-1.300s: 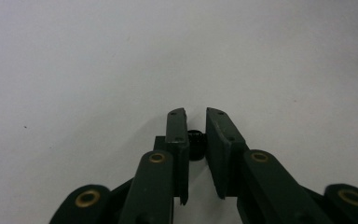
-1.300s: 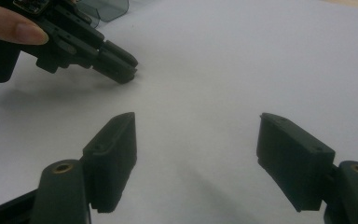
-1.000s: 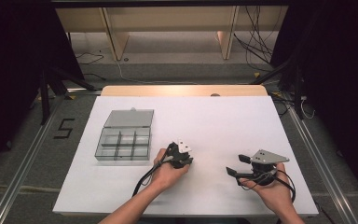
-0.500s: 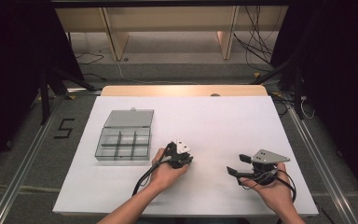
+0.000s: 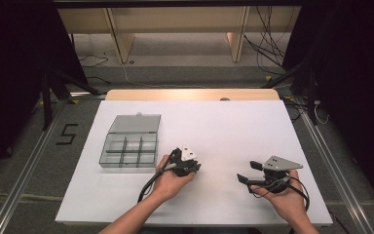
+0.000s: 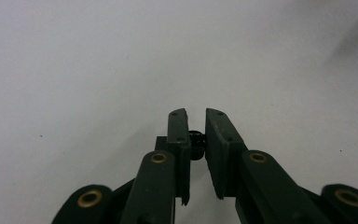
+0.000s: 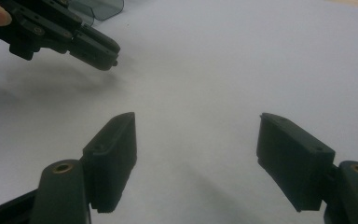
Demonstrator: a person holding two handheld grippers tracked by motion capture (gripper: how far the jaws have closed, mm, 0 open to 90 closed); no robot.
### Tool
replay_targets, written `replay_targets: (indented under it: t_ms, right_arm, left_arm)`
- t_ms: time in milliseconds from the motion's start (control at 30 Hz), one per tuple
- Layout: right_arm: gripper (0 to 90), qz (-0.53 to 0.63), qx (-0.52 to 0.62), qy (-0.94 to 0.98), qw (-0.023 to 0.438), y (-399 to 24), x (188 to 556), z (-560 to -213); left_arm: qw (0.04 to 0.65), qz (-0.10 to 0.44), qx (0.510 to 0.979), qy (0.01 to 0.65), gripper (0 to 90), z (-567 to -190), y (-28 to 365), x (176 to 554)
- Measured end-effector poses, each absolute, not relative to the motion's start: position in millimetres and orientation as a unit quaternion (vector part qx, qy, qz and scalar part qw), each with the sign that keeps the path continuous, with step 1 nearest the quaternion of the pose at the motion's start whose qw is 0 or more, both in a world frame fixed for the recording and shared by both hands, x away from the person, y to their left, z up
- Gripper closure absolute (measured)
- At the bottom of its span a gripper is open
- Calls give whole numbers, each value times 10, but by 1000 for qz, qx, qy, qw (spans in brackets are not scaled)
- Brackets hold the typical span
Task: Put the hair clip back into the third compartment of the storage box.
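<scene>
Pinching a tiny dark part (image 6: 196, 143) between its nearly closed jaws, the left gripper (image 5: 187, 163) hovers just right of the compartment box (image 5: 129, 144); it looks light, hard, slippery, while the right gripper (image 5: 258, 175) waits, jaws apart.

Readable: just a black numeral "5" (image 5: 66, 134), marked on the grey floor off the left edge of the table (image 5: 253, 126).
</scene>
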State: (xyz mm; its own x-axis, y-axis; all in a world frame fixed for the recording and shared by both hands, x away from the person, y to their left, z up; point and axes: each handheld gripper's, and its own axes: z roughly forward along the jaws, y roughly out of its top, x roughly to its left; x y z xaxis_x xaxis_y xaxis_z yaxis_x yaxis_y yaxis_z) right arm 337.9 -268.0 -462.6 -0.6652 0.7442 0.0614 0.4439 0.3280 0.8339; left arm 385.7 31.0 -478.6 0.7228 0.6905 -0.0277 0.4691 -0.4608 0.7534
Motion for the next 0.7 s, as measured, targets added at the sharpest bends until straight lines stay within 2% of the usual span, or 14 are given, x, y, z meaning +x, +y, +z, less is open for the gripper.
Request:
replay_targets:
  t_ms: [700]
  right_arm:
    - [292, 445, 372, 797, 170, -2684, 3376, -4625]
  left_arm:
    - [395, 150, 845, 328, 797, -4641, 409, 3847]
